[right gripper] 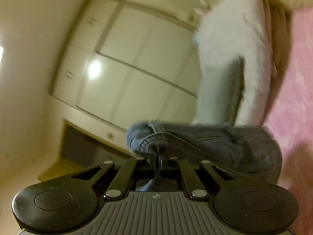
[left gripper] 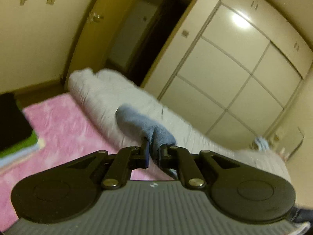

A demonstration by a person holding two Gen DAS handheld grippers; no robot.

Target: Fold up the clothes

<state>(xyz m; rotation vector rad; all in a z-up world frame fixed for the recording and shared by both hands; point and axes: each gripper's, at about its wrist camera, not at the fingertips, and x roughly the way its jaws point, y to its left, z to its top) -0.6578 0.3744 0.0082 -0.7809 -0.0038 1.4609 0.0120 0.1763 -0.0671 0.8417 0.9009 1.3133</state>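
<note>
My left gripper (left gripper: pixel 154 149) is shut on a fold of blue denim cloth (left gripper: pixel 144 125), which sticks out forward past the fingertips, held above the bed. My right gripper (right gripper: pixel 158 159) is shut on the seamed edge of the same blue jeans (right gripper: pixel 215 145); the denim spreads to the right of the fingers and a strip hangs down between the jaws. Both views are tilted and blurred. The rest of the garment is hidden below the grippers.
A pink fuzzy blanket (left gripper: pixel 64 121) covers the bed. A rolled grey quilt (left gripper: pixel 109 96) lies along its far side, also in the right wrist view (right gripper: pixel 230 58). Folded black and green clothes (left gripper: pixel 13 125) sit at the left. White wardrobe doors (left gripper: pixel 234 64) and an open doorway (left gripper: pixel 156 31) stand behind.
</note>
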